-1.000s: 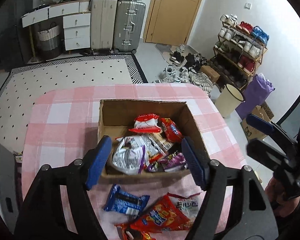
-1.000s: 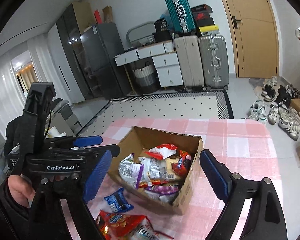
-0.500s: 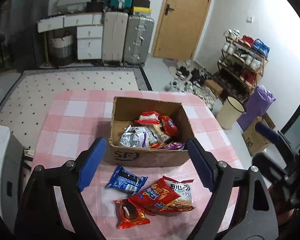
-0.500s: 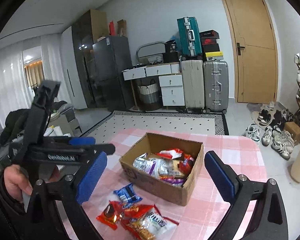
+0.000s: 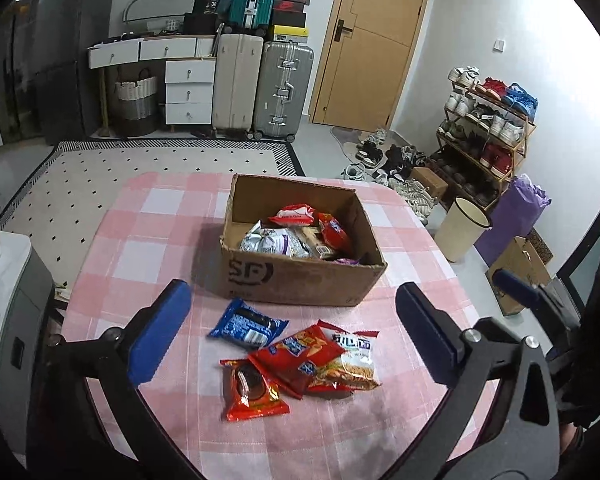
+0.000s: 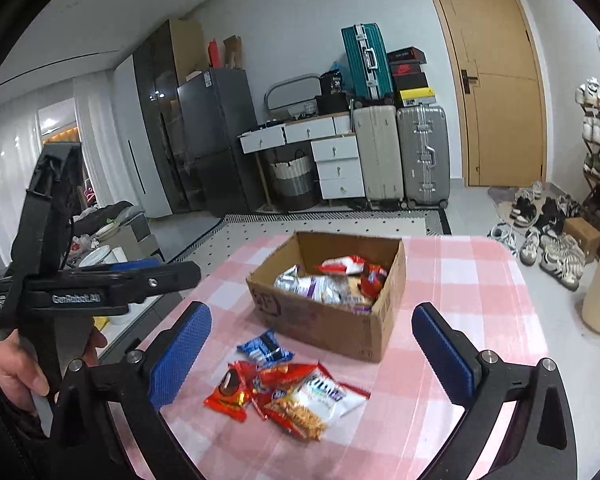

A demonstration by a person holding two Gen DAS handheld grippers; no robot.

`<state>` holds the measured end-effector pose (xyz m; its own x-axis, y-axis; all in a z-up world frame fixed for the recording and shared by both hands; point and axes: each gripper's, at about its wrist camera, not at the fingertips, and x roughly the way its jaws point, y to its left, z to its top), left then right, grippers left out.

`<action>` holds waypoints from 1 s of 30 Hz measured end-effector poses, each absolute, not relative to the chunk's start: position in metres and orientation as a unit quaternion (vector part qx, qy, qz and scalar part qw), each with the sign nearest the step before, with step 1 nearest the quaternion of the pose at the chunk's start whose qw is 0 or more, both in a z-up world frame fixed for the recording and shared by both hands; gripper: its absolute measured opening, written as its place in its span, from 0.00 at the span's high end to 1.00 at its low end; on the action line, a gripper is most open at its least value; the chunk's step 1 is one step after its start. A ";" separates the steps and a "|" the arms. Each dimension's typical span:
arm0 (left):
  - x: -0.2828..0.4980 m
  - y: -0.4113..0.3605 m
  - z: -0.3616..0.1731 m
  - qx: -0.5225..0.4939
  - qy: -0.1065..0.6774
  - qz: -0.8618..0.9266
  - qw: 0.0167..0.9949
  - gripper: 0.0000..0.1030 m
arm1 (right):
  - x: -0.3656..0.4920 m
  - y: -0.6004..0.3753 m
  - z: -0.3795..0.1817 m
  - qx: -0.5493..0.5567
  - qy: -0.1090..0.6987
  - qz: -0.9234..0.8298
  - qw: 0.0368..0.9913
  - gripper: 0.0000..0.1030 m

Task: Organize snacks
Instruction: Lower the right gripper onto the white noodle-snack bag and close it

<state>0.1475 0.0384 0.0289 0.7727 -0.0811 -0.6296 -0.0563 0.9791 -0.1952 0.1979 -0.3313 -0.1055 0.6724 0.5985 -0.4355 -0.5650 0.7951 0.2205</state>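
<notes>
Both grippers, left gripper (image 5: 292, 332) and right gripper (image 6: 312, 354), gape wide, empty.

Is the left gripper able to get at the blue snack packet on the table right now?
Probably yes. The left gripper is open and empty, and the blue snack packet lies flat by itself in front of the cardboard box, with nothing over it.

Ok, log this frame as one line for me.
left gripper: open, empty | right gripper: open, empty | cardboard box: holds snacks | four packets on table incl. blue packet
</notes>
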 end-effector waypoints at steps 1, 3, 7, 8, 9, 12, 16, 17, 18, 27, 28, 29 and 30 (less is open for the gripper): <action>0.147 0.038 0.028 -0.100 0.338 -0.006 0.936 0.01 | 0.195 -0.332 -0.109 0.037 0.252 0.317 0.913 0.01; 0.139 0.038 0.026 -0.100 0.333 -0.005 0.938 0.01 | 0.192 -0.334 -0.116 0.043 0.259 0.316 0.912 0.01; 0.124 0.038 0.018 -0.101 0.333 0.001 0.937 0.01 | 0.188 -0.332 -0.133 0.042 0.275 0.313 0.908 0.01; 0.123 0.038 0.016 -0.104 0.335 -0.001 0.936 0.01 | 0.188 -0.331 -0.138 0.042 0.281 0.312 0.907 0.01; 0.120 0.038 0.013 -0.109 0.336 -0.005 0.936 0.01 | 0.188 -0.331 -0.143 0.042 0.286 0.311 0.905 0.01; 0.111 0.036 0.000 -0.107 0.341 -0.009 0.934 0.01 | 0.190 -0.328 -0.161 0.044 0.307 0.310 0.899 0.01; 0.110 0.041 -0.021 -0.113 0.353 -0.006 0.929 0.01 | 0.195 -0.322 -0.185 0.050 0.334 0.309 0.889 0.01; 0.109 0.042 -0.027 -0.118 0.354 -0.006 0.928 0.01 | 0.197 -0.320 -0.191 0.051 0.339 0.309 0.887 0.01; 0.108 0.045 -0.033 -0.120 0.357 -0.004 0.926 0.01 | 0.198 -0.318 -0.195 0.051 0.343 0.309 0.886 0.01; 0.118 0.063 -0.079 -0.136 0.389 -0.001 0.911 0.01 | 0.229 -0.301 -0.234 0.063 0.395 0.293 0.869 0.01; 0.119 0.064 -0.082 -0.137 0.392 -0.001 0.910 0.01 | 0.232 -0.300 -0.238 0.067 0.400 0.291 0.867 0.01; 0.120 0.066 -0.085 -0.139 0.395 -0.001 0.908 0.01 | 0.235 -0.298 -0.241 0.070 0.405 0.288 0.865 0.01; 0.121 0.068 -0.089 -0.140 0.398 -0.002 0.907 0.01 | 0.239 -0.296 -0.245 0.073 0.409 0.288 0.863 0.01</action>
<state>0.1214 0.0679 -0.0889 0.6834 -0.1146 -0.7210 -0.1087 0.9606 -0.2556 0.2388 -0.2958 -0.2453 0.4991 0.5564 -0.6643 -0.4364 0.8237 0.3620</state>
